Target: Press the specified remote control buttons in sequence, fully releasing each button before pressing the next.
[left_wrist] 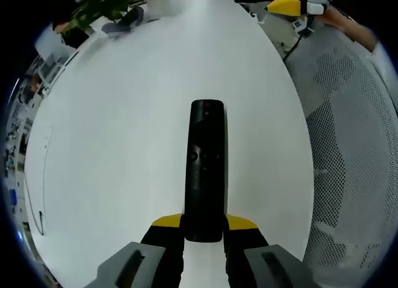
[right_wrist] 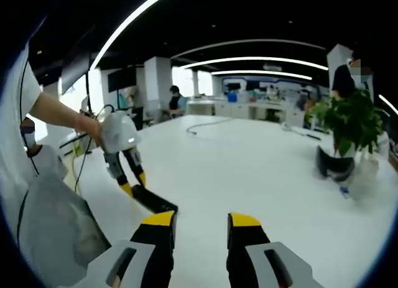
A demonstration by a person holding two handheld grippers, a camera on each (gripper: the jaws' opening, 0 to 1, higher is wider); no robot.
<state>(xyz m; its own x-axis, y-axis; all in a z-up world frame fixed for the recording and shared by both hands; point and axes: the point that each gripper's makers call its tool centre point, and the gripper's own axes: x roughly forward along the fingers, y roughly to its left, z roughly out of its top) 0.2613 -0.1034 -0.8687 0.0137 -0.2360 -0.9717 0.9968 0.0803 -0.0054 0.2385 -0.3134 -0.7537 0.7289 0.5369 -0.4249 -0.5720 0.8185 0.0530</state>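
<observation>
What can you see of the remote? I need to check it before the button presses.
The remote is a long, slim black bar, seemingly plastic, with small buttons on its face. The left hand-held gripper clamps its near end between yellow-tipped jaws, holding it out over the white table. In the right gripper view it angles down from that gripper.

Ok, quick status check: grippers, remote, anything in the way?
Left gripper shut on remote. Right gripper open, empty, above the table. Nothing in the way.

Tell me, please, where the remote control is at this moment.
In the left gripper view the black remote control is clamped at its near end in the left gripper, pointing away over the white table.
</observation>
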